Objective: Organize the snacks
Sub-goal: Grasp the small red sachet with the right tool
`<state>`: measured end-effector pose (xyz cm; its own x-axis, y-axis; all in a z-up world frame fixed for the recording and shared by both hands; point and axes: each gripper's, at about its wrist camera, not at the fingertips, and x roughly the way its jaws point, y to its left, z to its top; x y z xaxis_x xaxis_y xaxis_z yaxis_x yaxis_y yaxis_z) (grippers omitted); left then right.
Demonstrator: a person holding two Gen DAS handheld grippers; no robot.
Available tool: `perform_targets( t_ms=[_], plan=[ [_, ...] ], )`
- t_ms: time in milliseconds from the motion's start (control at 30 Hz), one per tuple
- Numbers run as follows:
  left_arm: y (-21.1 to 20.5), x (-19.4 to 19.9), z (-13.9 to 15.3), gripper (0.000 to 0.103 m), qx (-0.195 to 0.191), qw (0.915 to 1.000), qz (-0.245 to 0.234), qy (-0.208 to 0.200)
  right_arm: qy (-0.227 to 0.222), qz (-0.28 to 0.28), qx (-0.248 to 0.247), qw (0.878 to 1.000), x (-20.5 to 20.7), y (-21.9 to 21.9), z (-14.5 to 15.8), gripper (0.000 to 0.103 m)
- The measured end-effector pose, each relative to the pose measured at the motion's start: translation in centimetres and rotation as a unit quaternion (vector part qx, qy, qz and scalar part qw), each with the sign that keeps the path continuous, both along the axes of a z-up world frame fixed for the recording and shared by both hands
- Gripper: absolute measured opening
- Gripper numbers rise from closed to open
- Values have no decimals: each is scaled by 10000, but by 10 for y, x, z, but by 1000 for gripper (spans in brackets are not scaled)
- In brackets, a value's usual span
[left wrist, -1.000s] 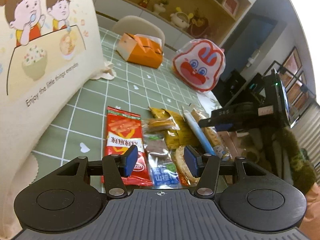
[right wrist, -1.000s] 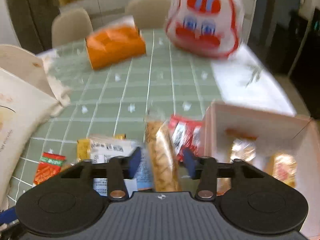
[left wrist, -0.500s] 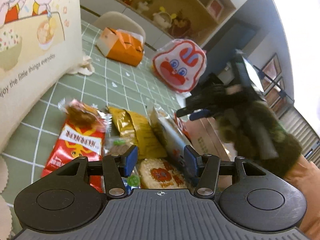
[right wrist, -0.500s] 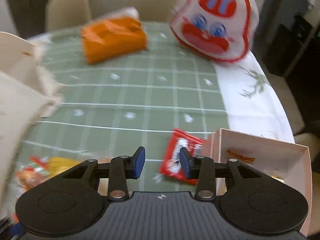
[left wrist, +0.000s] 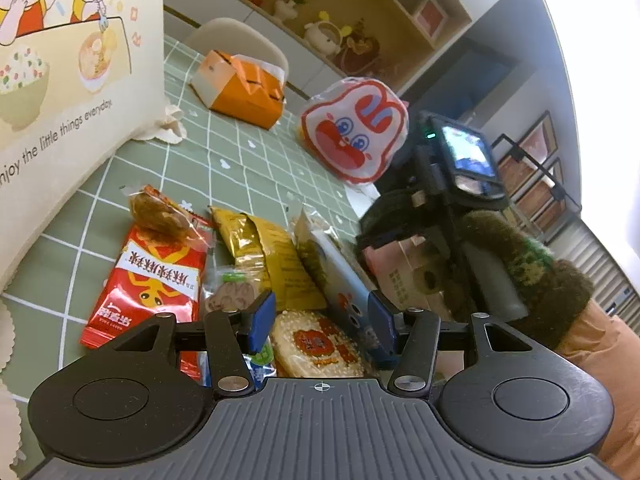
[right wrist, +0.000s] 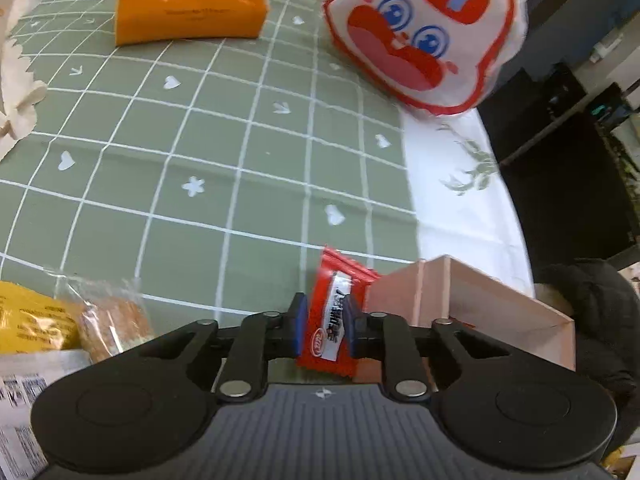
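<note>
My right gripper (right wrist: 326,326) is shut on a small red snack packet (right wrist: 334,320) next to the corner of a pink cardboard box (right wrist: 472,304). My left gripper (left wrist: 320,320) is open above a pile of snacks: a round rice cracker pack (left wrist: 316,344), a long blue-and-white pack (left wrist: 340,280), a yellow packet (left wrist: 268,256), a red packet (left wrist: 148,280) and a clear wrapped brown snack (left wrist: 160,216). In the right wrist view a yellow packet (right wrist: 28,320) and a clear wrapped biscuit (right wrist: 112,320) lie at the left. The right hand and its gripper body (left wrist: 452,184) show in the left wrist view.
A green checked tablecloth (right wrist: 200,140) covers the table. An orange tissue box (right wrist: 188,4) and a rabbit-face bag (right wrist: 428,36) stand at the far side. A cream illustrated bag (left wrist: 60,60) stands at the left. The table edge runs along the right.
My right gripper has moved down and forward to the red packet and shut on it. My left gripper has shifted slightly over the snack pile and stays open.
</note>
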<state>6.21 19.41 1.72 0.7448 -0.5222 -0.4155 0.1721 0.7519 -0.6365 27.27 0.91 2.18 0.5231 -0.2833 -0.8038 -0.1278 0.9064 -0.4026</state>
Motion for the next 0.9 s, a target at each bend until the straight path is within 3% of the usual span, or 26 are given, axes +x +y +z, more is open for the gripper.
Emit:
perform_targets(
  t_ms=[167,367,567,733,900],
  plan=[
    [-1,2,-2,56,35,10000,-6,78,-87,-114,142,9998,-7,-18,14,11],
    [0,4,-5,56,38,9999,10,136,18,-44,175,9998,-4,-11,0,10],
    [2,5,-7,54,-2,9998,26,188,-82,33,-70,9999,0,3,-13,3],
    [2,6,-9,49,-13,9998,16,199,122,407,770,9961,-21,13,7,1],
    [5,7,-11,48,-33,9997,74,231,308,770,1558,9843,-47,23,26,1]
  ],
)
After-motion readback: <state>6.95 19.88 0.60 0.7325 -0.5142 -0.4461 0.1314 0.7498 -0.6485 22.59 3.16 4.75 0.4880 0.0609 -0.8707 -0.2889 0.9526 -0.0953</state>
